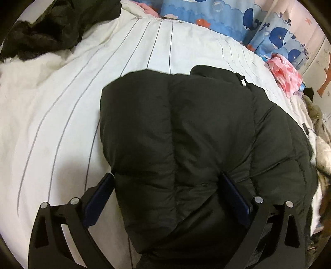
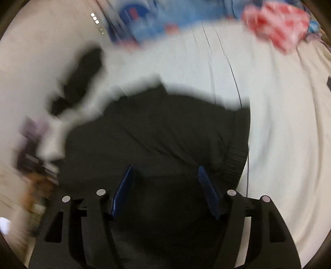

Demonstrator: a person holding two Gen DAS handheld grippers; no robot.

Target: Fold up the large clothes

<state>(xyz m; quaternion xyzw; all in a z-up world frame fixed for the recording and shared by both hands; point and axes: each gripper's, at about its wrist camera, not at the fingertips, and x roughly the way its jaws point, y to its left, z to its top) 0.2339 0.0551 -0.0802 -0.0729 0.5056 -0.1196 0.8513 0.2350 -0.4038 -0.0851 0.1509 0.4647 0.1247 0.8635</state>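
A black puffy jacket (image 1: 186, 124) lies folded on the white striped bed cover (image 1: 62, 103). My left gripper (image 1: 166, 178) points down at the jacket's near end, its jaws wide, and the padded fold bulges up between the blue pads. White sheet shows between the left pad (image 1: 97, 198) and the fabric, so nothing is pinched. The right wrist view is blurred. In it my right gripper (image 2: 165, 169) stands open just over the same jacket (image 2: 155, 134), near its ribbed edge, with dark fabric under the gap and no pad pressing on it.
Another dark garment (image 1: 41, 31) is heaped at the far left of the bed. Blue whale-print bedding (image 1: 217, 16) and a pink crumpled cloth (image 1: 285, 74) lie along the far side. More clutter hangs off the right edge (image 1: 318, 124).
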